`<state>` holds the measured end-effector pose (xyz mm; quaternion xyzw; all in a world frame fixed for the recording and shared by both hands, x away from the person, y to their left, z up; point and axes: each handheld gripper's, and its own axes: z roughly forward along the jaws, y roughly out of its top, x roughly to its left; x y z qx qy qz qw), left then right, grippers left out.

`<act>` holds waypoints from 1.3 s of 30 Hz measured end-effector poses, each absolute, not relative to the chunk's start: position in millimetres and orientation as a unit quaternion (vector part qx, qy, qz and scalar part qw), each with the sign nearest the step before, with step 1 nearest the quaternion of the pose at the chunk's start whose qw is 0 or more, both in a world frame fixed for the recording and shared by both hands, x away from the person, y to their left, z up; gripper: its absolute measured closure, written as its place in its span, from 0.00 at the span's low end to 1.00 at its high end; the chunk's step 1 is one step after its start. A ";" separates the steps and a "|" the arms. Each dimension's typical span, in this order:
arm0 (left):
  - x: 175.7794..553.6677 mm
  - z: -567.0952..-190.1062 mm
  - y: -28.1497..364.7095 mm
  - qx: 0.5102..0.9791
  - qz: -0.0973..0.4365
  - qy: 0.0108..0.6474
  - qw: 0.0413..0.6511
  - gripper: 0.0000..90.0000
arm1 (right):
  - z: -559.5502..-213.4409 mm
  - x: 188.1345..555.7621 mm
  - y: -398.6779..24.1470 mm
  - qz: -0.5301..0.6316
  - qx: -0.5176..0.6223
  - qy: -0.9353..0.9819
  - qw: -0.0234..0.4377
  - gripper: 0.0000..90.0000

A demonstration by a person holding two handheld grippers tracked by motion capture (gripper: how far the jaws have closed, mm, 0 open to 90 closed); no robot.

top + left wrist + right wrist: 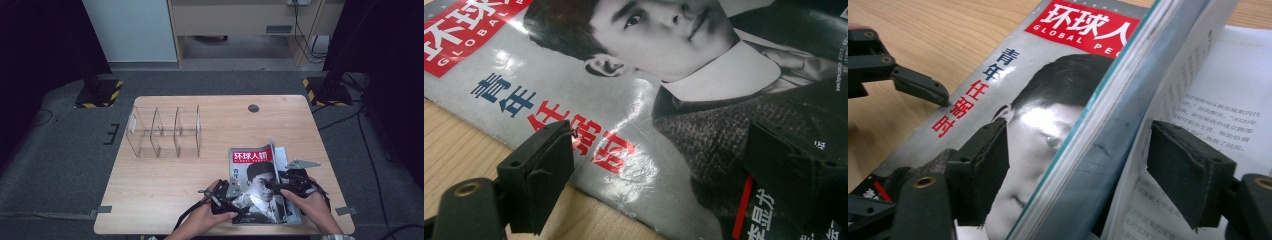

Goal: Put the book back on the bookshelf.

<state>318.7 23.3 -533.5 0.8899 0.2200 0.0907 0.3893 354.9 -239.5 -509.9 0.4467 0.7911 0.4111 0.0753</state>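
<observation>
A magazine (252, 167) with a red title block and a man's portrait lies at the table's front right. Its cover and a stack of pages are lifted on the right side, baring a printed inner page (1218, 105). My right gripper (1080, 140) is open, its jaws straddling the raised edge of the magazine (1058, 90) without pinching it. Over the magazine's (684, 75) lower left edge my left gripper (664, 145) is open, one jaw above the table wood and the other above the cover. From above, the left gripper (227, 192) and right gripper (280, 186) flank the portrait.
A clear acrylic organiser (165, 132) with three compartments stands at the back left of the wooden table (165, 180). A round cable hole (253, 108) sits near the far edge. The table's front edge is close behind both hands.
</observation>
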 end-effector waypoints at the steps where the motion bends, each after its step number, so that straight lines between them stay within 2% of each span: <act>1: 318.7 -533.5 23.3 0.890 0.091 0.220 0.389 0.13 | -509.0 355.0 -240.5 0.414 0.443 0.791 0.075 0.27; 12: 318.9 -533.5 23.4 0.890 0.090 0.219 0.390 0.13 | -503.0 361.1 -251.8 0.428 0.446 0.785 0.036 0.27; 18: 319.1 -533.4 23.3 0.891 0.090 0.218 0.389 0.13 | -501.8 364.6 -256.2 0.422 0.451 0.786 0.042 0.27; 20: 319.2 -533.3 23.3 0.891 0.090 0.218 0.389 0.13 | -503.4 364.5 -252.2 0.404 0.454 0.792 0.053 0.30; 21: 319.2 -533.3 23.3 0.891 0.090 0.218 0.389 0.13 | -505.4 365.9 -250.1 0.391 0.459 0.795 0.070 0.34; 25: 319.3 -533.5 23.4 0.891 0.090 0.217 0.390 0.13 | -508.8 366.9 -248.2 0.378 0.466 0.796 0.078 0.38; 31: 319.9 -534.0 22.9 0.890 0.089 0.214 0.392 0.13 | -516.8 369.3 -243.5 0.366 0.464 0.804 0.068 0.43; 35: 320.1 -534.2 22.6 0.890 0.089 0.214 0.393 0.13 | -518.1 368.8 -240.2 0.358 0.461 0.808 0.077 0.51; 36: 320.2 -534.2 22.6 0.890 0.089 0.213 0.393 0.13 | -518.5 369.0 -240.4 0.352 0.463 0.809 0.085 0.56; 39: 320.2 -534.3 22.7 0.890 0.089 0.213 0.394 0.13 | -519.0 368.9 -240.7 0.347 0.463 0.810 0.096 0.61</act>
